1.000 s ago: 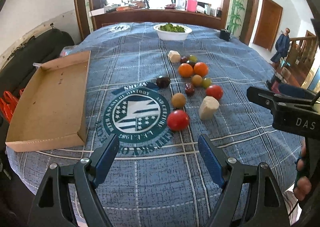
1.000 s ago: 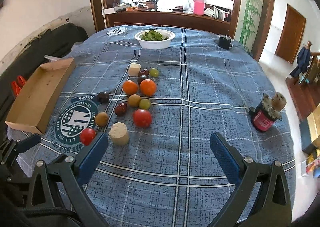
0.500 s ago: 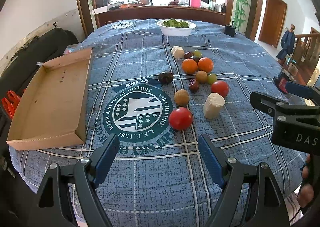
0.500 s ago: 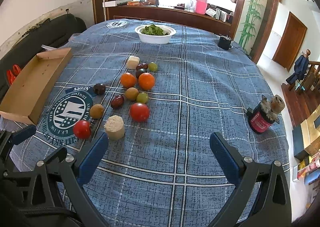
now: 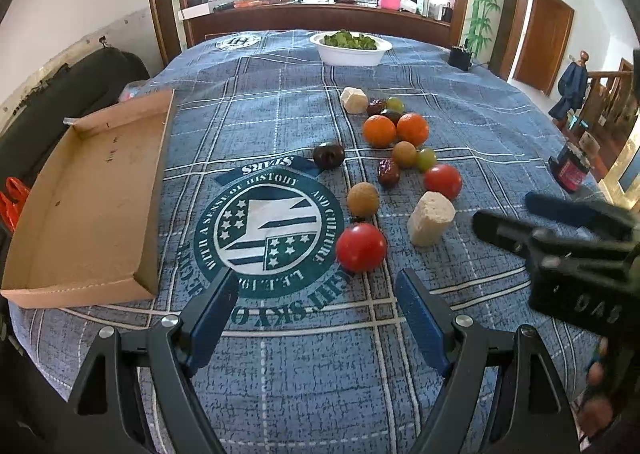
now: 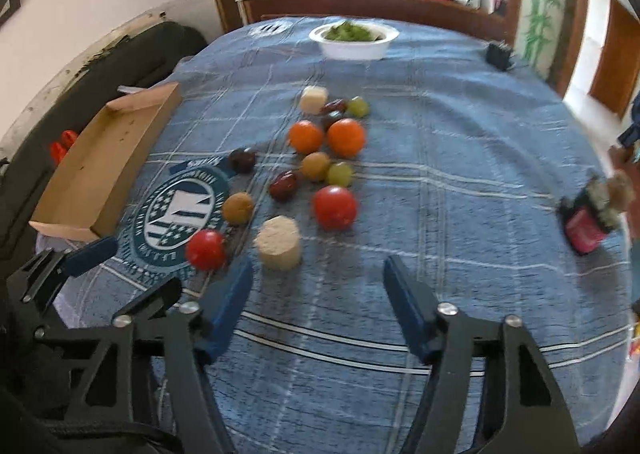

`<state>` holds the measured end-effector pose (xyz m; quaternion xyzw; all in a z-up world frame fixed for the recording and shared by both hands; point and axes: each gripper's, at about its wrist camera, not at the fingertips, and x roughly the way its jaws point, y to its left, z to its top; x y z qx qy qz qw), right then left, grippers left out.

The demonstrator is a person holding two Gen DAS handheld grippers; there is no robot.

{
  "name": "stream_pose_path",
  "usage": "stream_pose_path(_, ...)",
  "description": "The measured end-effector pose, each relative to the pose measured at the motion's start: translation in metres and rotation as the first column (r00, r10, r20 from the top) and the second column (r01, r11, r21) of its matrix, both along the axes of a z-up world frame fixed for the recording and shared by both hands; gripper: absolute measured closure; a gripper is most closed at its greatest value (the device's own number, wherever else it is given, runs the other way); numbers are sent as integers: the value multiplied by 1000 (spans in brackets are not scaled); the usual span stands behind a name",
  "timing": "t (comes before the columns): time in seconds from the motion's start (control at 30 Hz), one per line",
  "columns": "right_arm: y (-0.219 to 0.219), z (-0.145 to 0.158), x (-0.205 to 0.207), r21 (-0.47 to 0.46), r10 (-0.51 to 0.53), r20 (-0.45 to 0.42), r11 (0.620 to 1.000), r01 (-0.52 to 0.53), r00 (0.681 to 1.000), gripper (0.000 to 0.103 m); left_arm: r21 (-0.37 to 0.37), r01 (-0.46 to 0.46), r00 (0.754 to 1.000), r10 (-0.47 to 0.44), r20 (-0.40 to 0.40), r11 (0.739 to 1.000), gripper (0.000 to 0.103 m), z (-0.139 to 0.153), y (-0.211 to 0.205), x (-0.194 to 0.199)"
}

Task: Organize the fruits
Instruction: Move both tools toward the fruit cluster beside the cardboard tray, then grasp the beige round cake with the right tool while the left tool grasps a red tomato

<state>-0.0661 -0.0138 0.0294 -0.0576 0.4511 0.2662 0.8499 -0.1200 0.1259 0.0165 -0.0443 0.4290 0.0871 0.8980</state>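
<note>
Several fruits lie in a loose group on the blue checked tablecloth (image 5: 280,354): two oranges (image 5: 379,130), two red tomatoes (image 5: 361,247) (image 6: 334,207), green grapes (image 5: 426,158), dark plums (image 5: 328,155) and brown round fruits (image 5: 363,199). Two pale cut chunks (image 5: 430,218) (image 6: 279,242) lie among them. My left gripper (image 5: 314,304) is open, just short of the near tomato. My right gripper (image 6: 318,294) is open too, behind the near pale chunk and the second tomato. An empty cardboard tray (image 5: 86,194) sits at the left.
A white bowl of greens (image 5: 350,48) stands at the far side. A small dark red jar (image 5: 570,170) sits near the right table edge, and a small black object (image 5: 460,56) lies far right. A black sofa (image 5: 60,102) borders the table's left.
Both grippers have moved forward and lower toward the fruit group, which now looks larger in both views. Their jaws stayed open. Nothing on the table has shifted.
</note>
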Motion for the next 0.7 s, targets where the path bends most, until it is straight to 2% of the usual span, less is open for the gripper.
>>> stream_pose_path(0.1, 8, -6, 3, 8, 17, -19, 1000, -17, 1000, 41, 7, 2, 1000, -2, -10, 1000, 23, -3, -1, 7)
stream_pose_path(0.3, 21, -18, 20, 94, 76, -93, 993, -67, 993, 50, -1, 33, 998, -33, -50, 999, 24, -13, 0, 19)
stream_pose_path(0.37, 28, -23, 26, 93, 85, -107, 993, -75, 991, 55, -7, 42, 997, -42, -62, 999, 24, -16, 0, 22)
stream_pose_path(0.43, 33, -31, 31, 79, 95, -126, 993, -85, 988, 69, -19, 46, 996, -47, -78, 999, 24, -19, 1, 27)
stream_pose_path(0.57, 22, -26, 28, 70, 62, -91, 996, -56, 994, 70, -18, 61, 993, -62, -101, 998, 25, -27, -3, 40)
stream_pose_path(0.67, 6, -17, 23, 81, 35, -77, 996, -29, 996, 70, -22, 63, 993, -65, -95, 998, 39, -30, -6, 48)
stream_pose_path(0.7, 3, -15, 22, 75, 28, -68, 997, -23, 997, 70, -22, 71, 993, -73, -89, 997, 51, -28, -7, 50)
